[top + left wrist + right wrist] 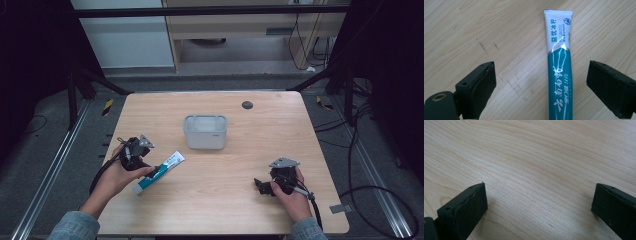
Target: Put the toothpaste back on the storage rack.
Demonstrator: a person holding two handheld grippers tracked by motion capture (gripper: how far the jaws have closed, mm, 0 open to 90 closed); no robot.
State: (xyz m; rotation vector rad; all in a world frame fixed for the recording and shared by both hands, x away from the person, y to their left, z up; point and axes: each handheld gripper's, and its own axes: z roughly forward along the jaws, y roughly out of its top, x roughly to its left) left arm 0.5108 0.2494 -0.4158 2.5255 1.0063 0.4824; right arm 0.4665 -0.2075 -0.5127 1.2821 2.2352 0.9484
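Dark floor and black frame rails surround the pale wooden table [225,200] where we work, one gripper in each of our hands. Our left gripper [150,172] sits at the near left, and its fingers [477,87] are spread wide apart. Between them, flat on the wood, lies a tube of toothpaste [559,75], teal along the part nearest us and white toward its flat crimped end, which points away from the fingers. From the left gripper's own view, the tube lies closer to the finger on that picture's right than to the other, and neither finger touches it. From above, the tube [167,165] runs slantwise, its white end aimed toward a small pale plastic tub [205,132] standing near the middle of the table, well beyond the fingers. Our right gripper [262,186] rests at the near right, well apart from the tube. Its fingers [466,212] are also spread wide, with bare wood between them. A small dark round spot [247,104] marks the far part of the table.
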